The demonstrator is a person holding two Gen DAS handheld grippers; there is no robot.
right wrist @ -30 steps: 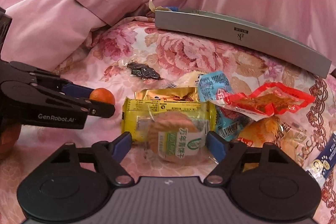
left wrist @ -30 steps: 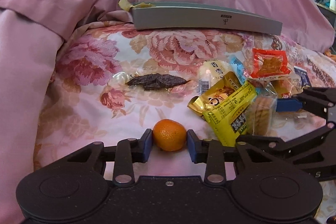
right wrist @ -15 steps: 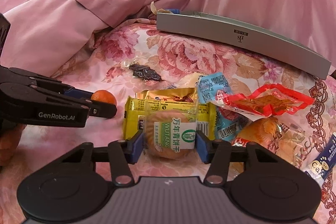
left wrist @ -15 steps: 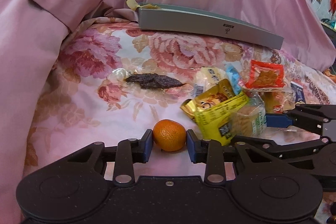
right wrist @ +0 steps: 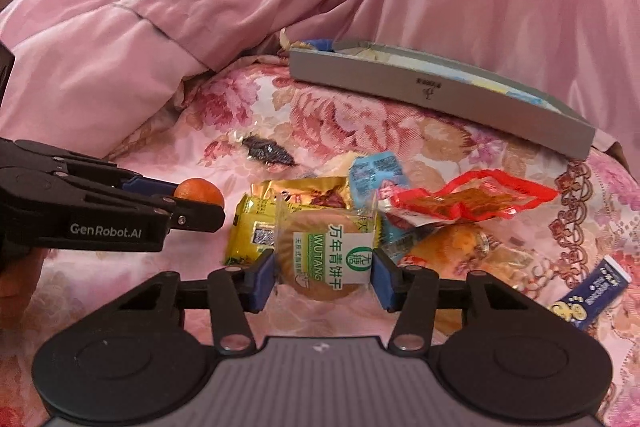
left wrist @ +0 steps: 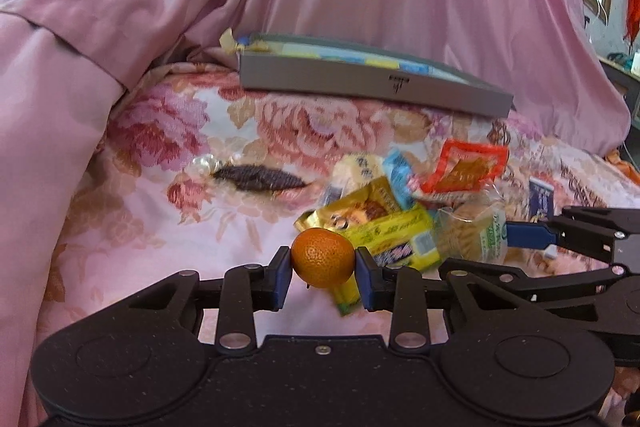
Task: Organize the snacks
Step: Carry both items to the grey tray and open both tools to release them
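Tangerine (left wrist: 322, 262) sits clamped in the left claw (left wrist: 322, 273), low centre of the left view. The right claw (right wrist: 324, 273) has just been closing and grips a wrapped biscuit (right wrist: 326, 253), low centre of its view. Behind lie loose snack packets (right wrist: 460, 203) on the floral bedspread (right wrist: 352, 123), then a grey box (right wrist: 432, 93) at upper right.

Right hand-held gripper (right wrist: 323, 277) closed on biscuit pack (right wrist: 326, 254); tangerine (left wrist: 322, 262) lifted.

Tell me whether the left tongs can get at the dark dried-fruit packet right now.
Probably not: the left tongs are shut on the orange. The dark packet lies uncovered on the floral bedspread, path clear.
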